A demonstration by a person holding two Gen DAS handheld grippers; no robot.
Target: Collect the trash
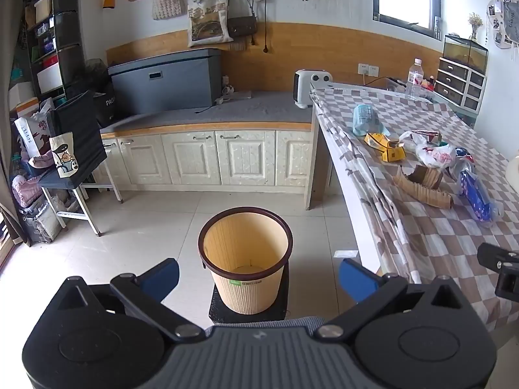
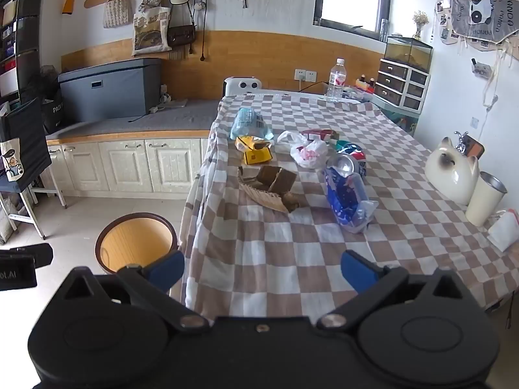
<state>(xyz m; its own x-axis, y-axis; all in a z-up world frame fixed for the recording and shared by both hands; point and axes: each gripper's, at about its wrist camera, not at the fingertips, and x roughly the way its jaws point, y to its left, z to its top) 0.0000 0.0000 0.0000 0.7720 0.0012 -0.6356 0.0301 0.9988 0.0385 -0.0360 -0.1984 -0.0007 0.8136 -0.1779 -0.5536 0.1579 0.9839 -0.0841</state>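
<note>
**Crinkly, light trash waits on the checked table**

Brown ridged cardboard pieces [image 2: 267,186] lie nearest to us on the brown and white checked tablecloth [image 2: 292,259]. We think they are light and a bit stiff, so we would pinch a thin edge that sticks up.

Just beside them lies a blue starry plastic wrapper [image 2: 345,202]. It looks soft and slippery, so we would grab a bunched-up part, not a flat part.

Behind it is a crushed shiny drink can [image 2: 347,162]. It is likely light and hard, and it could roll or slip, so we would hold it across its squashed middle.

Farther back we see a white crumpled plastic bag [image 2: 306,150], a yellow torn paper box [image 2: 254,150] and a pale blue see-through plastic pack [image 2: 248,123]. All look light and easy to squash.

Our right gripper [image 2: 262,267] hangs over the near end of the table with its jaws spread wide and nothing in them. Our left gripper [image 1: 259,274] hangs above the round tan waste bin with a dark brown rim [image 1: 245,256], which sits on the floor next to the table. Its jaws are spread wide too, and they hold nothing
</note>
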